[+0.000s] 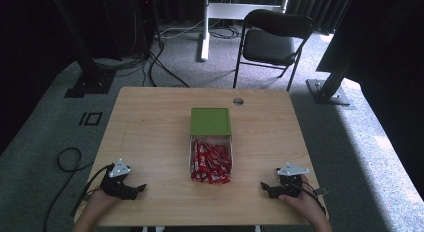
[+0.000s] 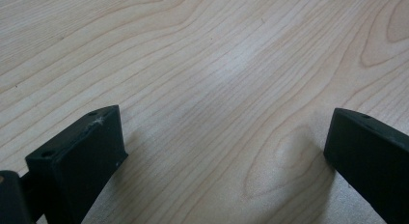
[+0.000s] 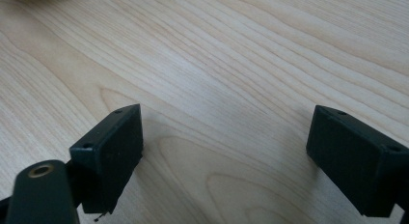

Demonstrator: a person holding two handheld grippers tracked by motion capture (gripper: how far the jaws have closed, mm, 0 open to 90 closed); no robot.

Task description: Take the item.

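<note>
A white box [image 1: 190,157] packed with several red wrapped bars [image 1: 210,162] sits at the middle of the wooden table [image 1: 150,127]. Its green lid [image 1: 210,121] lies flat just behind it, touching the box's far edge. My left gripper [image 1: 137,189] rests on the table near the front left corner, held by a hand, jaws wide apart with bare wood between them [image 2: 226,137]. My right gripper [image 1: 265,187] rests near the front right corner, also held by a hand, jaws wide apart over bare wood [image 3: 226,137]. Both point inward toward the box.
A round grommet hole [image 1: 238,101] sits near the table's far edge. A black folding chair [image 1: 272,42] stands beyond the table on grey carpet. Cables [image 1: 67,159] trail on the floor at the left.
</note>
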